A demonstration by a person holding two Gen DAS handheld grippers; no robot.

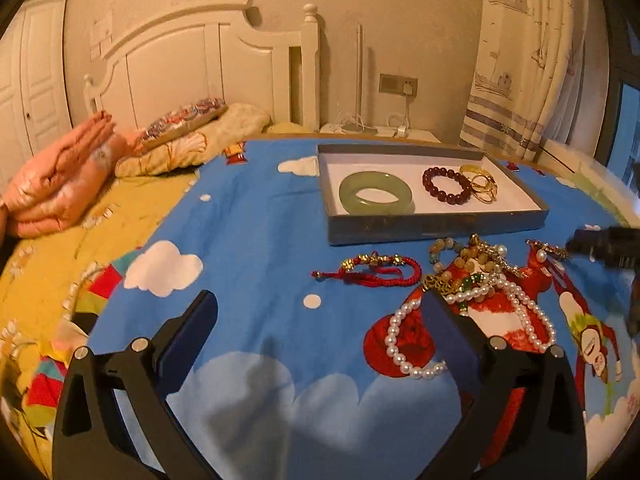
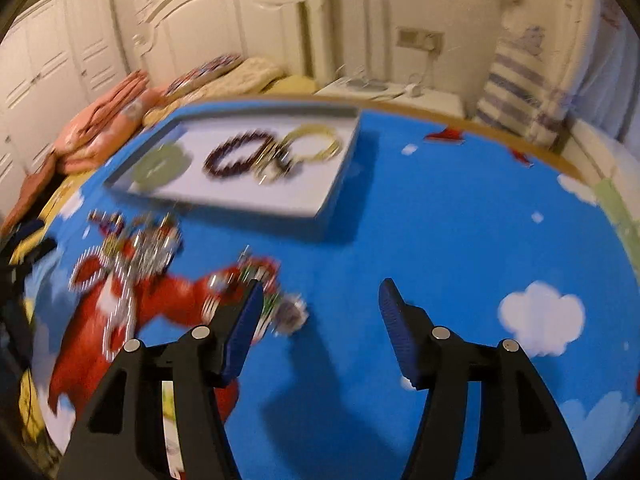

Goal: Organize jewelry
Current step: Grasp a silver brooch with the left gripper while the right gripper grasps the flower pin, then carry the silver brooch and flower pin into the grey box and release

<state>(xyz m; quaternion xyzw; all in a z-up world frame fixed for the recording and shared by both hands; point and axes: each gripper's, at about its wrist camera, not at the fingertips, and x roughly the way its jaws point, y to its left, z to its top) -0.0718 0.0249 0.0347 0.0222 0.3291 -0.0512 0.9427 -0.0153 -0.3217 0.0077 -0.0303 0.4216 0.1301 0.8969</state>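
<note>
Left wrist view: left gripper (image 1: 320,316) angles down, jaws wide, empty; right gripper (image 2: 320,300) half-open, empty, jewelry pile (image 2: 132,256) blurred.

Both tools are matte black with the same build. The left gripper (image 1: 318,318) has two curved, ribbed arms, each carrying a pair of round silver screw heads just behind its finger. Flat dark-blue pads (image 1: 188,336) line the inner faces. On the right gripper (image 2: 318,308), the blue pads (image 2: 394,320) show a fine ridged texture.
</note>
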